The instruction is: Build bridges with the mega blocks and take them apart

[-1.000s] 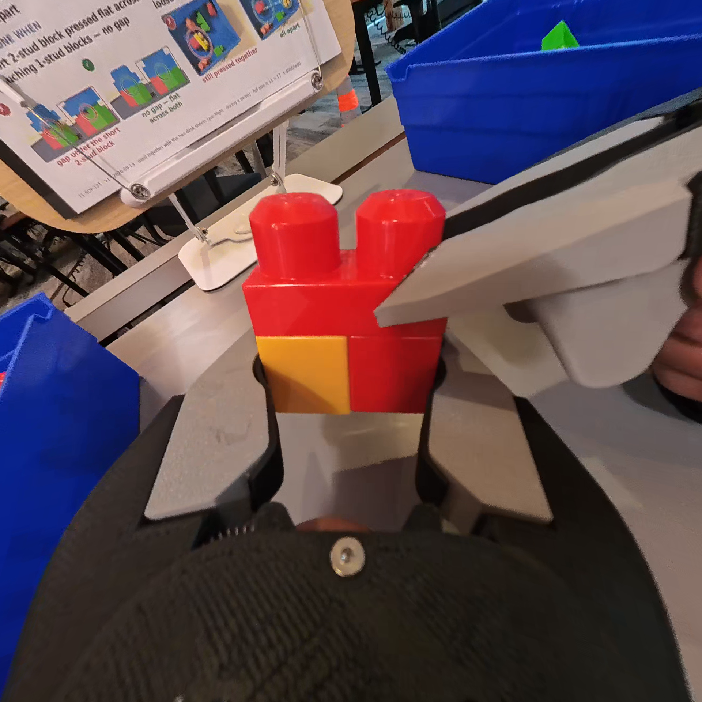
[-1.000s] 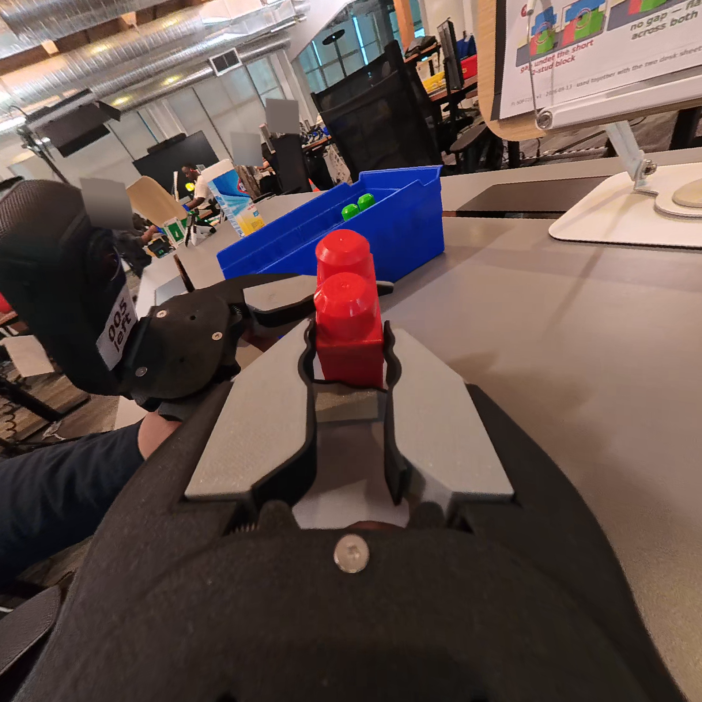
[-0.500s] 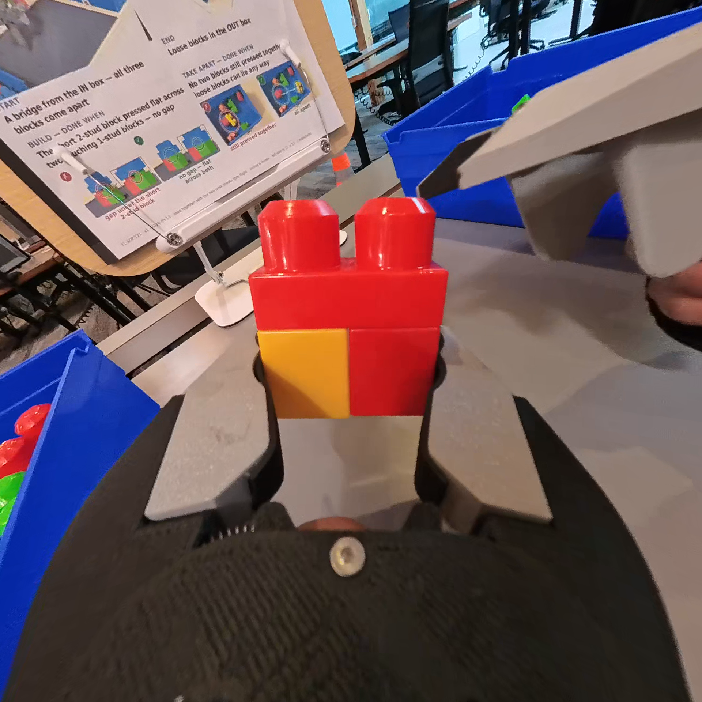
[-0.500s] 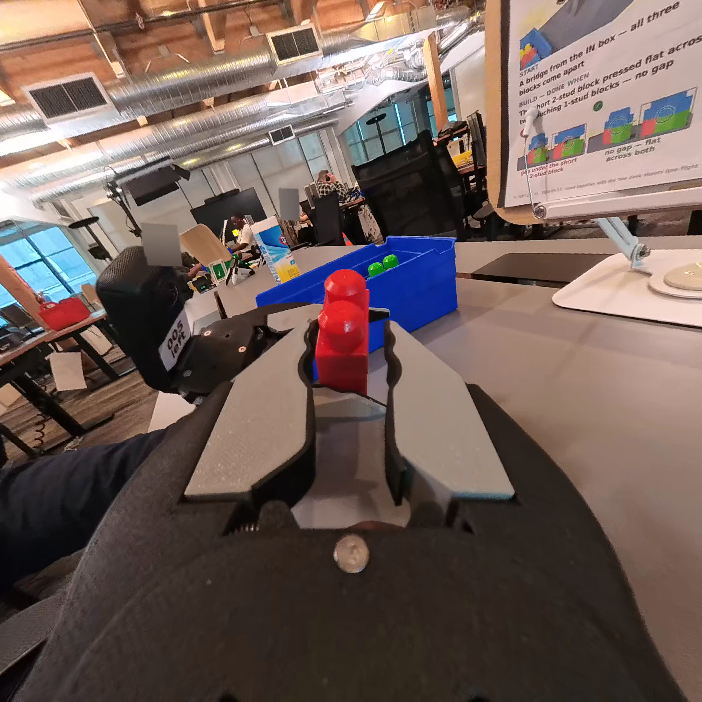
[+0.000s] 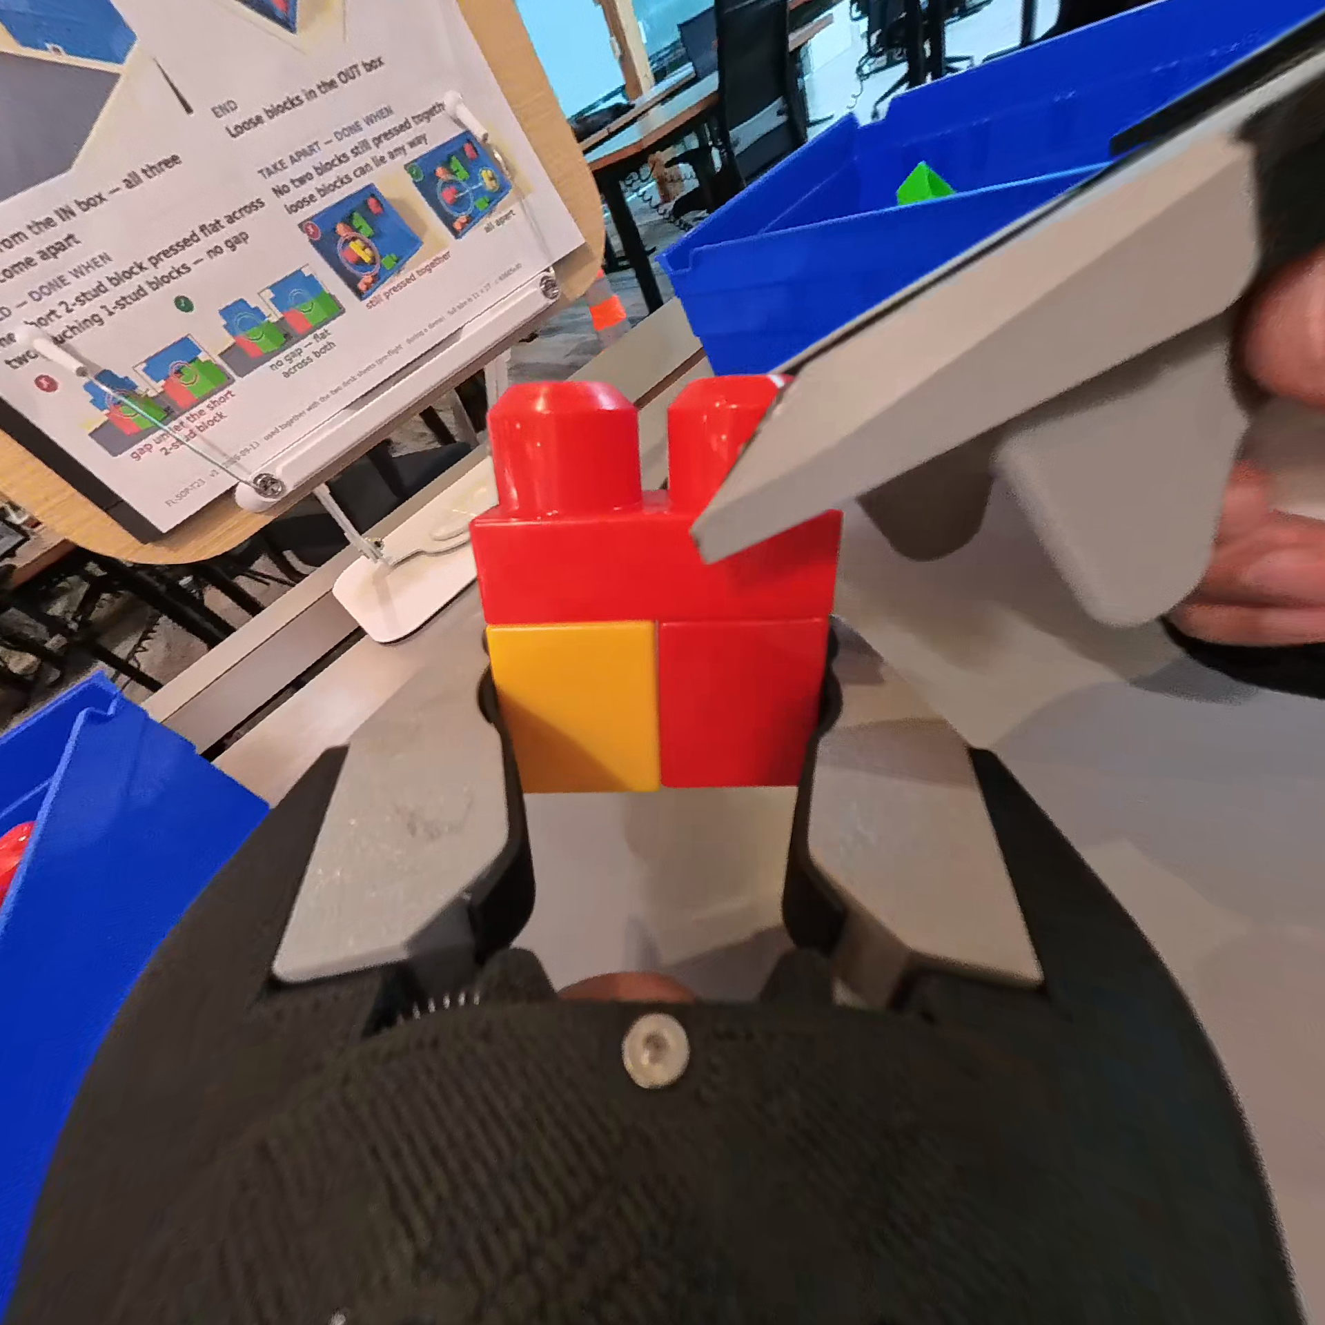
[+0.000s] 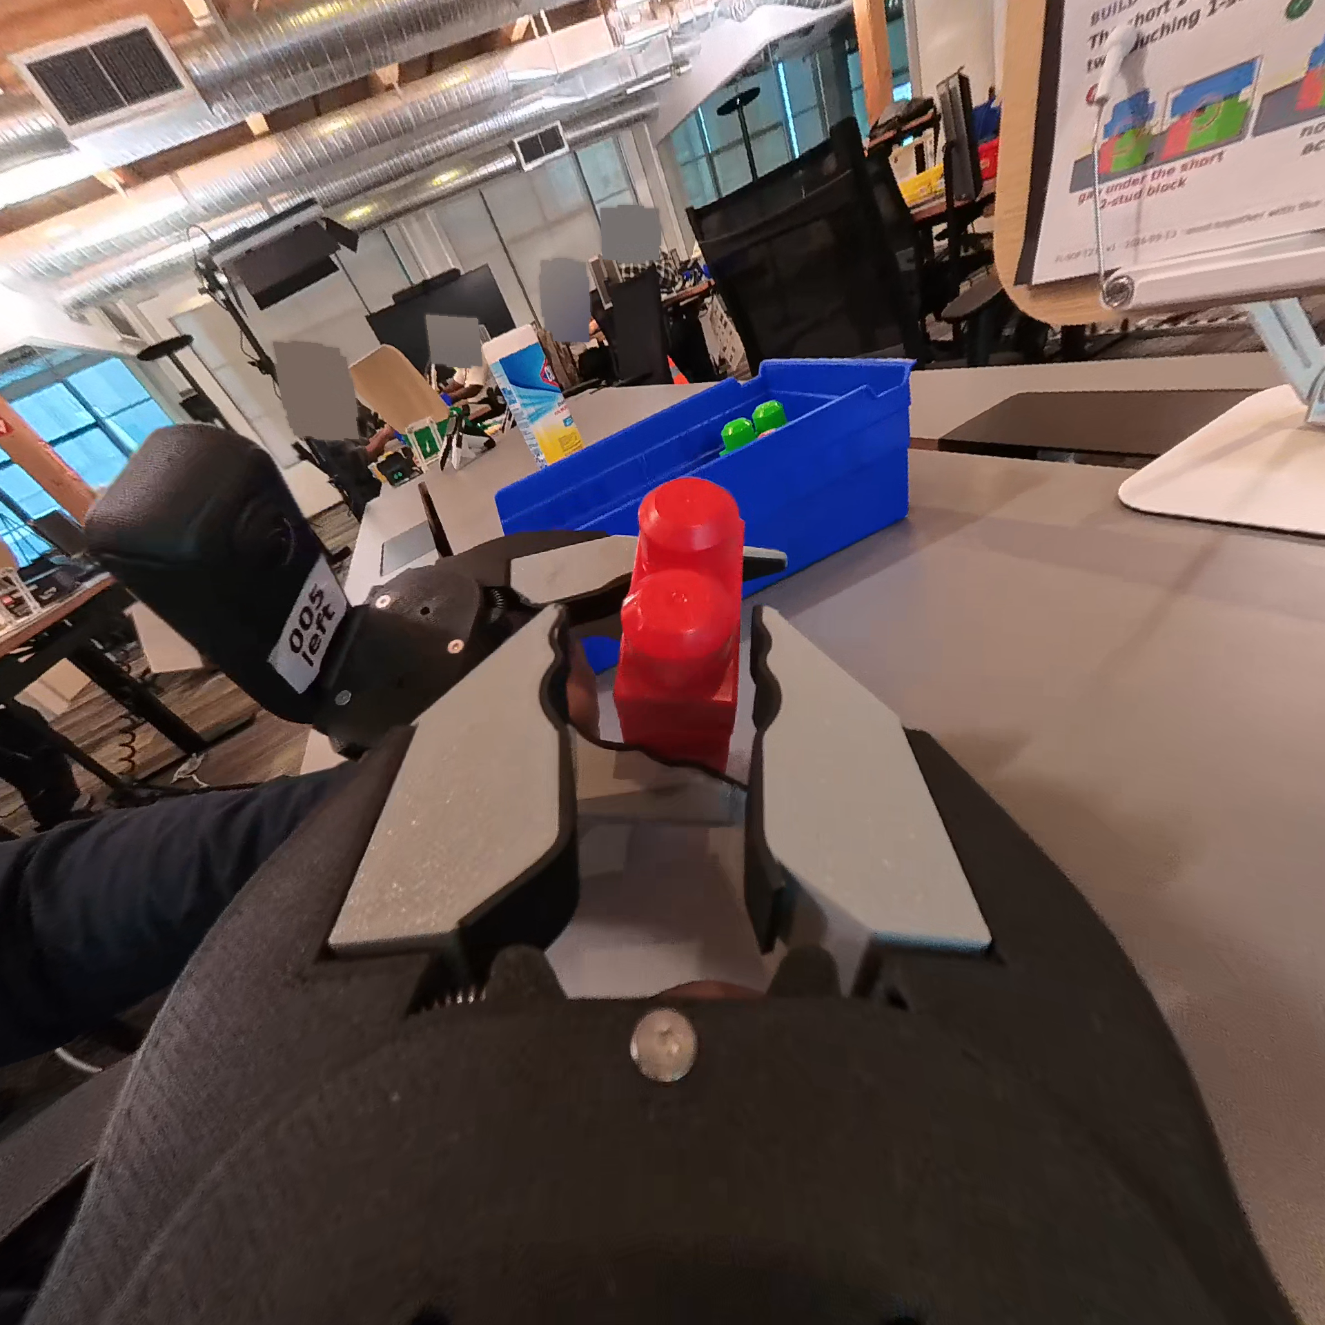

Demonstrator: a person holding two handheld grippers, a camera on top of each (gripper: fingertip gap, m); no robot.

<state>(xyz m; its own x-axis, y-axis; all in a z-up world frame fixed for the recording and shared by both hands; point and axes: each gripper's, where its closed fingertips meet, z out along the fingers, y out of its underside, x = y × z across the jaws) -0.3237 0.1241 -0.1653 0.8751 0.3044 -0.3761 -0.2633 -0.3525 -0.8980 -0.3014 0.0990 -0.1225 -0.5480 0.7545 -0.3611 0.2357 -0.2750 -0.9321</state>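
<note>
Left tongs [image 5: 656,706] clamp the bridge's two lower blocks, yellow block [image 5: 577,706] and red block [image 5: 738,703], side by side under the red two-stud block [image 5: 609,566]. Right tongs [image 6: 663,670] straddle the two-stud block, slightly open, gaps both sides. Blue bin [image 6: 789,480] just behind the bridge; instruction stand [image 5: 401,581] beyond; bare counter [image 6: 1075,681] right of it.

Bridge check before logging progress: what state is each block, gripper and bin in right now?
red two-stud block: pressed flat across both lower blocks, no visible gap.
yellow block: under the left stud, touching its neighbour.
red one-stud block: under the right stud.
left gripper: shut on the lower blocks.
right gripper: open, straddling the top block.
blue bin: holds green blocks.
</note>
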